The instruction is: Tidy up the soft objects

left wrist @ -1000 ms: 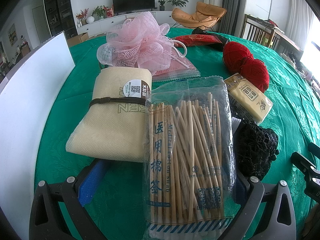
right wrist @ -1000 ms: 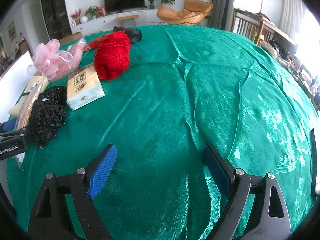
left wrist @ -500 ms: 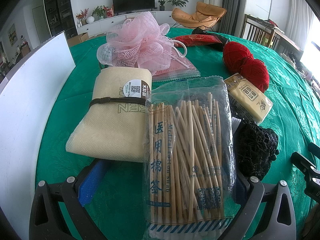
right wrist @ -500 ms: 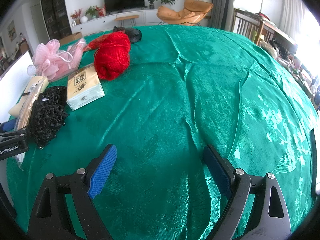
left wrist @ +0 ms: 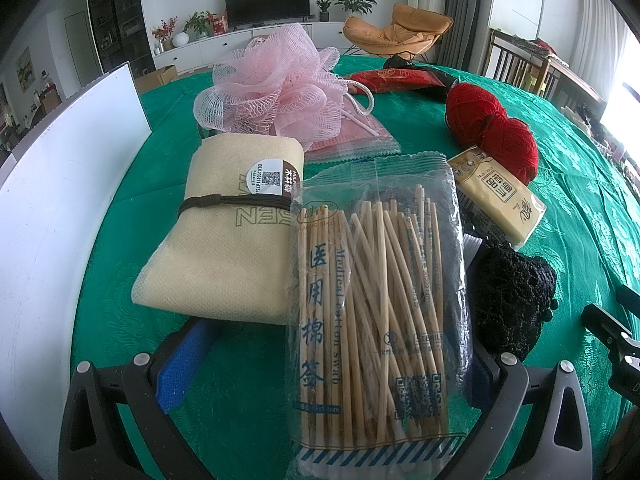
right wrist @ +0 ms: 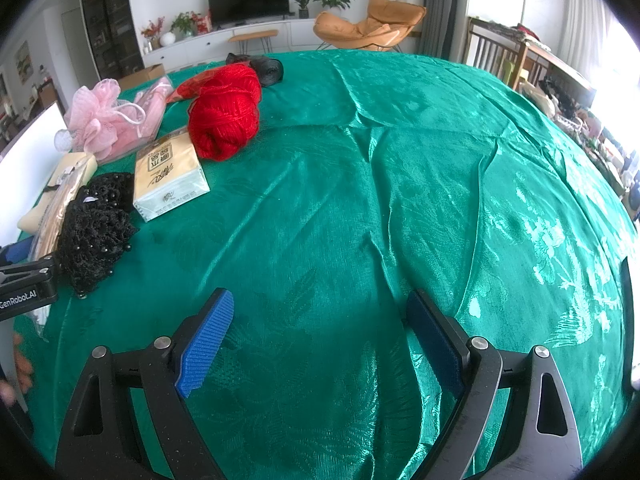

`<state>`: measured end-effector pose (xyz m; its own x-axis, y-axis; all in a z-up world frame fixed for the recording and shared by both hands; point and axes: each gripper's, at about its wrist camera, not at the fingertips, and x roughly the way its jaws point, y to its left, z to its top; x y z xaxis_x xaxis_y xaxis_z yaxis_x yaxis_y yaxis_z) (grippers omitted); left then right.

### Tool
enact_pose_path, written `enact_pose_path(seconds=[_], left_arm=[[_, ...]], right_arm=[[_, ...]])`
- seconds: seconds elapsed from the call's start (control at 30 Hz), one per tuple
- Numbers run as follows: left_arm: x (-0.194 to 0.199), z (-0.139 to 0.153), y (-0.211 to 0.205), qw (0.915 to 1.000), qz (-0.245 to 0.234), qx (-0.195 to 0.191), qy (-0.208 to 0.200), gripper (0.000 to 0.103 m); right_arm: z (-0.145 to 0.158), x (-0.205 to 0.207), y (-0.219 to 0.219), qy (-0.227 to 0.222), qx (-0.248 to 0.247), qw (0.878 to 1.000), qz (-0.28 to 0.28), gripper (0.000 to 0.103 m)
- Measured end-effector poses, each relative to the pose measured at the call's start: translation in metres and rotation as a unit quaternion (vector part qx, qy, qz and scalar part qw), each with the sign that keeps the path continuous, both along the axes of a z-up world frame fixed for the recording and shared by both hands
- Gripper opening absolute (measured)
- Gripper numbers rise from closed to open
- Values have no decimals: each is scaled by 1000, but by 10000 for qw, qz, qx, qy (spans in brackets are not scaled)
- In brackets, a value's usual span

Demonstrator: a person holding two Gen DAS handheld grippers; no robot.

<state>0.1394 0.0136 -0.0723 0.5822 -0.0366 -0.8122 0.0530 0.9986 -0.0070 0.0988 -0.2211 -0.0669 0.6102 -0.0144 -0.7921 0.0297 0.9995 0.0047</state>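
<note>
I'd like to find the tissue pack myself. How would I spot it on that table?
Look at the green tablecloth, at the cluster of things on its left side. Just in front of the red yarn lies the tissue pack: a flat pale-yellow brick with printed writing, beside the black lace bundle.

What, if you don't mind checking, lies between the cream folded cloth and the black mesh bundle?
The clear packet of cotton swabs lies between the cream folded cloth and the black mesh bundle, its edge overlapping the cloth. The left wrist view shows this best.
</note>
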Motion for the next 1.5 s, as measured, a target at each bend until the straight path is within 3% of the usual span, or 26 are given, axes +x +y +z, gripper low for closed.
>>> enact_pose_path(seconds=[0.1,0.17,0.23,0.3,0.43,0.57,0.63,0.7,0.77,0.8,0.87,0.9,0.93,1.0,1.17,1.23,1.3,1.4,1.5], left_arm=[[0,0,0,10000,57,-6,11,103],[-5,3,1,9997,92,-17,226,103],[-24,12,9,9988,116,-282,395,102],[-53,26,20,9982,-49,-566,203,102],[-91,51,45,9980,-205,-601,30,103],[-81,64,57,9980,-182,-606,-65,103],[-65,61,55,9980,-148,-612,98,102],[-48,54,44,9965,-352,-664,369,102],[-34,46,23,9953,-633,-473,555,102],[-26,39,12,9948,-743,-298,634,100],[-15,29,1,9938,-802,-100,760,84],[-10,23,-2,9928,-821,-127,867,59],[-7,20,-1,9924,-797,-185,918,45],[-13,27,4,9936,-741,-362,770,37],[-55,51,35,9928,-568,-878,585,35],[-74,58,50,9920,-485,-1035,538,35],[-90,66,62,9926,-412,-1059,436,35],[-108,79,74,9910,-353,-1242,364,35],[-121,99,86,9893,-342,-1401,231,35]], right_arm=[[0,0,0,1,0,10000,0,91],[0,0,0,0,4,10000,0,91],[1,-1,0,-2,10,10000,0,91],[0,-1,0,0,-3,10000,1,91],[1,-2,-1,0,-2,10000,0,91],[-2,6,1,-1,-16,10000,3,91],[-2,6,1,-2,-14,10000,3,91],[-2,6,1,-2,-15,10000,3,91],[-2,6,1,-2,-17,10000,3,91],[-2,6,1,-2,-16,10000,4,91],[-2,6,1,-3,-12,10000,4,91],[-2,6,1,-3,-11,10000,4,91],[-2,6,1,-3,-13,10000,5,91],[-2,6,1,-4,6,10000,6,91],[-1,4,1,-21,198,9997,106,91],[8,3,4,136,877,9954,350,89],[27,3,25,145,1252,9892,748,89],[62,20,94,133,938,9803,1731,89],[57,49,155,484,191,9739,2208,88]])
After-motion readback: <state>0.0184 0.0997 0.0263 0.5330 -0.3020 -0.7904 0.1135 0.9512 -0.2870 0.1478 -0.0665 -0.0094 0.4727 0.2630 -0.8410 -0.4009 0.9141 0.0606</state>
